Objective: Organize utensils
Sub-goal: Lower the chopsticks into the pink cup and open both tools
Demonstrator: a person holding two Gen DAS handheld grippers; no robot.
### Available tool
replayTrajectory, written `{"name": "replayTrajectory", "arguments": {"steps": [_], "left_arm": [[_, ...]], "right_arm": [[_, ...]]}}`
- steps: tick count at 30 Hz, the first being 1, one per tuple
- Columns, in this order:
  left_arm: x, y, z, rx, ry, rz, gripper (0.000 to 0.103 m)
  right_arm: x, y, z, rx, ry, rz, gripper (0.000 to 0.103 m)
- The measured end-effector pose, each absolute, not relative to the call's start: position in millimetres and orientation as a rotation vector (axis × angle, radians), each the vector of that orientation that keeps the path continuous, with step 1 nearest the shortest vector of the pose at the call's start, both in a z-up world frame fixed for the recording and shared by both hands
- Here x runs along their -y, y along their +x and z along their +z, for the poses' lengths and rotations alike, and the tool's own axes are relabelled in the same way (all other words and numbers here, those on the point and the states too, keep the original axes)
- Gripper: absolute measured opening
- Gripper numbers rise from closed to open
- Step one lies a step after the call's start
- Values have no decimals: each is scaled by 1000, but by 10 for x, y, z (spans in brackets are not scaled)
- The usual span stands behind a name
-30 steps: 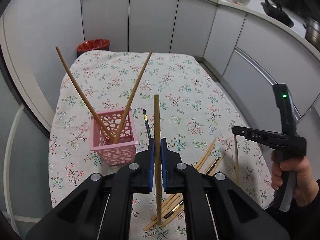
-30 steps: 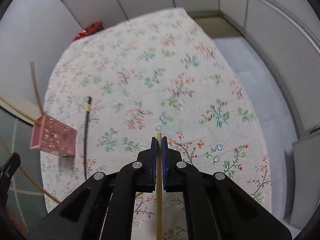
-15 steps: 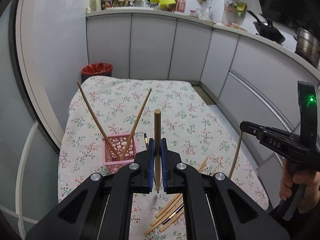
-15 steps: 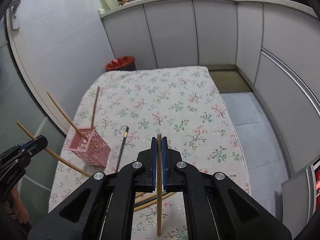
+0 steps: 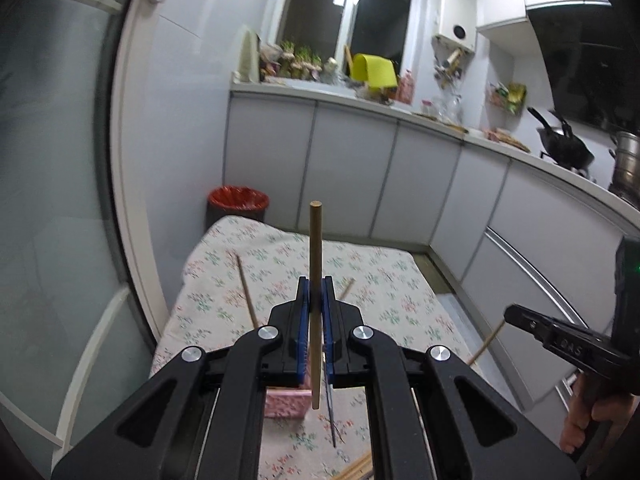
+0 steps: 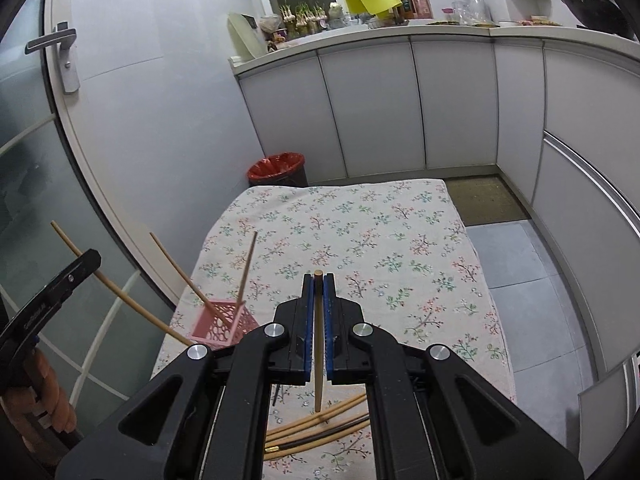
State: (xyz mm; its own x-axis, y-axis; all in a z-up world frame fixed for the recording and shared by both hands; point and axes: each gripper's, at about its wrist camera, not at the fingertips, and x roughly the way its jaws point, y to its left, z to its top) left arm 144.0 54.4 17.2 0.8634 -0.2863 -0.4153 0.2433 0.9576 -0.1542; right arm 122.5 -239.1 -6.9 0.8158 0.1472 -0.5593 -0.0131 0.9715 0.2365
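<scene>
We find the table (image 6: pixel 400 240), under a floral cloth, filling the lower middle of the right wrist view. Its far edge lies below the white cabinets (image 6: pixel 456 112), its left edge runs beside a glass door (image 6: pixel 48 200), and bare grey floor (image 6: pixel 520 264) opens to its right. The far half of the cloth is open. A red bin (image 6: pixel 276 168) stands beyond the far left corner.

The left gripper (image 5: pixel 315 300) is clamped on a wooden chopstick (image 5: pixel 315 264); its long axis runs straight up the frame, blunt end uppermost against the cabinets. The right gripper (image 6: pixel 318 300) is clamped on a second chopstick (image 6: pixel 319 344), also upright in its frame, its top just clear of the fingertips and its lower end hanging over the loose chopsticks (image 6: pixel 312 428) lying across the near cloth.

The pink basket (image 6: pixel 224 324) sits at the near left edge of the table with two chopsticks leaning out of it in a V. In the left wrist view it is mostly hidden behind the fingers.

Against the earlier frames, we note both views have swung up: a second ago they showed mostly cloth, and now the window (image 5: pixel 352 16) and countertop (image 5: pixel 400 108) are in sight. The basket has dropped low in the left view. Both grips are unchanged.
</scene>
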Motion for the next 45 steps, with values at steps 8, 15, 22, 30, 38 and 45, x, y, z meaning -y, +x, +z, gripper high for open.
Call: {"name": "replayTrajectory", "arguments": {"steps": [8, 15, 22, 30, 38, 45], "left_arm": [[-540, 1577, 150, -332, -61, -179, 6], [-480, 1985, -148, -468, -62, -163, 6], [-464, 2285, -422, -572, -73, -167, 12], [-650, 2196, -355, -593, -129, -134, 48], [-886, 2059, -483, -688, -117, -85, 67], [-942, 2057, -619, -739, -89, -85, 74]], "right_arm": [[2250, 1246, 28, -580, 236, 118, 3], [2163, 1279, 111, -552, 259, 149, 3], [2041, 1334, 247, -514, 277, 187, 3], [1969, 1449, 435, -454, 329, 222, 3], [1779, 1696, 308, -460, 337, 244, 3], [1652, 1988, -20, -566, 312, 227, 4]]}}
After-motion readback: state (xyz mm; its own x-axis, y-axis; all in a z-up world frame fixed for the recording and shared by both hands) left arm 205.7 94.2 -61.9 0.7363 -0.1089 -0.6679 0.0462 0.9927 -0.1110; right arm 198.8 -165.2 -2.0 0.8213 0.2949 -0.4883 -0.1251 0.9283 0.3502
